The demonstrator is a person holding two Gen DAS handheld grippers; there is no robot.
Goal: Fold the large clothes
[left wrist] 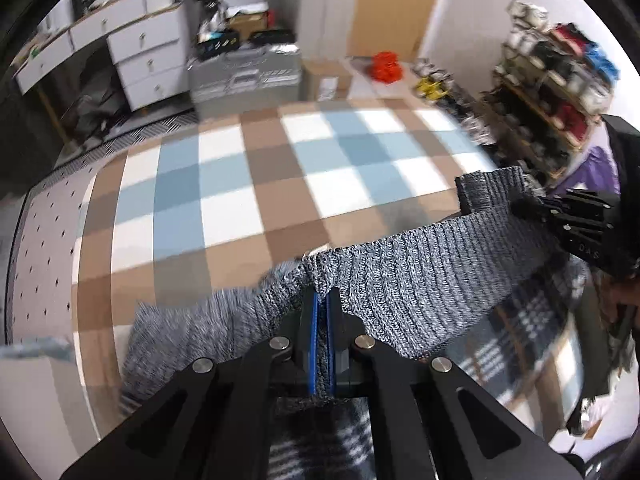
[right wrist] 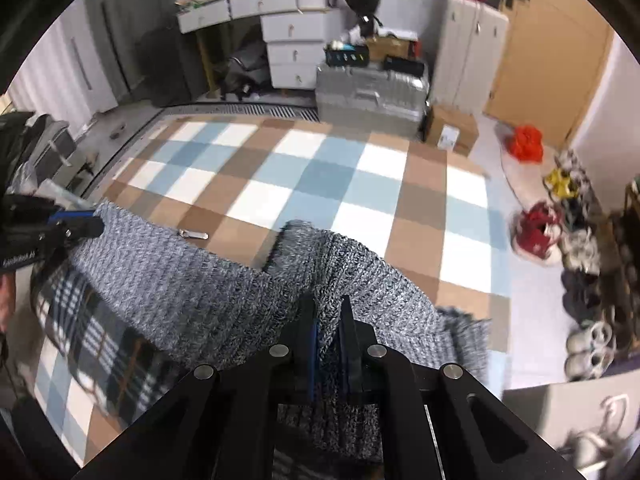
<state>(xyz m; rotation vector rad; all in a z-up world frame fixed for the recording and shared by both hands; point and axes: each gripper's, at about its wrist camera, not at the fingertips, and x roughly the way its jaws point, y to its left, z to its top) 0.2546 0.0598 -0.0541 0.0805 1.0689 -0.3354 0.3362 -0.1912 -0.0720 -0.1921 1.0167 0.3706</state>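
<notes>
Left wrist: grey ribbed knit sweater [left wrist: 420,276] stretched, lifted.

Grey marled sweater [left wrist: 420,272], checked rug [left wrist: 240,184]

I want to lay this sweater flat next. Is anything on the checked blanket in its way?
Only a small metal clip lies on the blanket, beside the sweater near the left gripper; nothing else visible.
</notes>
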